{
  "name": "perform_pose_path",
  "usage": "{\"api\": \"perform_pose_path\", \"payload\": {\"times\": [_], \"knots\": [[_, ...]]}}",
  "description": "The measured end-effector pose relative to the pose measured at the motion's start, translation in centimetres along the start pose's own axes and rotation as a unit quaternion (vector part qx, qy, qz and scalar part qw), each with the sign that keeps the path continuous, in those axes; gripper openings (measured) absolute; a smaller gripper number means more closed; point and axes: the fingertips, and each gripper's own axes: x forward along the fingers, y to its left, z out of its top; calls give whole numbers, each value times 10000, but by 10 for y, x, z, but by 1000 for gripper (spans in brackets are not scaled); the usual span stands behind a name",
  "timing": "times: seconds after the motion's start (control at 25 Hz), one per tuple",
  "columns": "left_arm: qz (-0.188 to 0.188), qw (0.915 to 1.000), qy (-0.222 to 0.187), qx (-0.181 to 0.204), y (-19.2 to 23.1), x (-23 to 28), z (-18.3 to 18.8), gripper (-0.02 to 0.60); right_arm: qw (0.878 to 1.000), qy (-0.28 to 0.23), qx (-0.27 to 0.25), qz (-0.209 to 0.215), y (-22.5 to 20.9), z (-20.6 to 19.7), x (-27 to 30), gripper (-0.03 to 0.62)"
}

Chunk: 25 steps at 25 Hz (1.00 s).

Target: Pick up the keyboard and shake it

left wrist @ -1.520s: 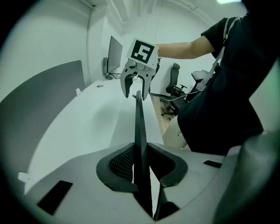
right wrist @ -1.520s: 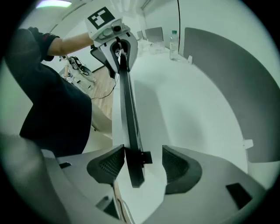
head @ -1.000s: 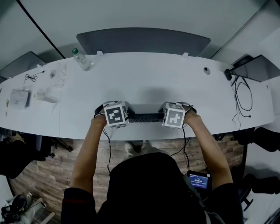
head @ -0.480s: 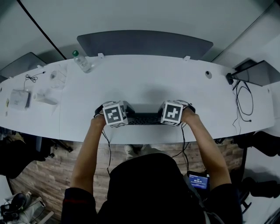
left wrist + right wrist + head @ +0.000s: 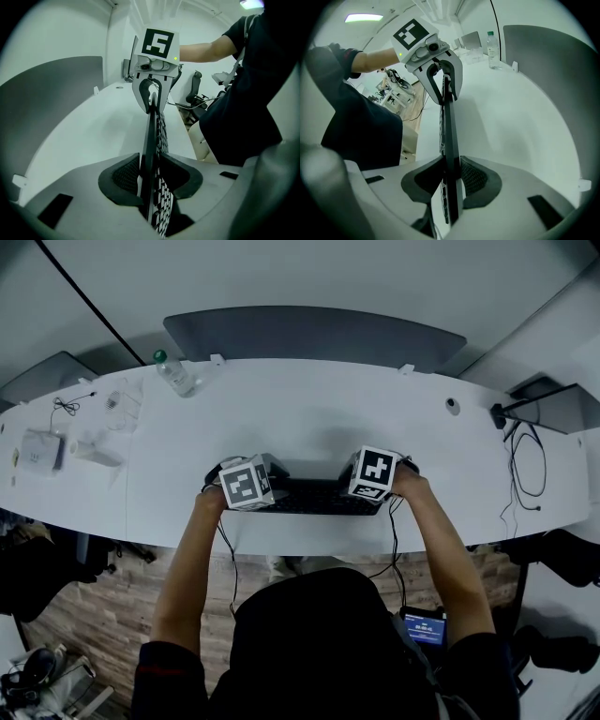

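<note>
L claw (image 5: 151,178), jaws just easing wider, & R claw (image 5: 451,180), just tightened, each pinch one end of keyboard (image 5: 314,497), long axis spanning between them.

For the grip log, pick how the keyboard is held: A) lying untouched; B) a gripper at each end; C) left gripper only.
B: the left gripper and right gripper each pinch one end of the keyboard; the left jaws have just been opening, the right closing, keyboard between both.
</note>
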Motion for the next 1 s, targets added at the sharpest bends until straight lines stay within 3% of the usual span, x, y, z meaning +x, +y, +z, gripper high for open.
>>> {"api": "perform_pose_path", "payload": {"times": [0.24, 0.68, 0.8, 1.0], "knots": [[-2, 9999, 4, -134, 20, 8, -3, 143, 9995, -105, 109, 275, -20, -2, 6, 110], [-540, 9965, -31, -642, 29, 44, -18, 156, 9957, -141, 370, 832, -38, -19, 39, 123], [-632, 9949, -90, -775, 30, 52, -22, 156, 9966, -151, 391, 707, -44, -23, 46, 132], [-336, 9967, -203, -716, 47, 52, -24, 135, 9985, -320, 324, 292, -58, -24, 51, 152]]}}
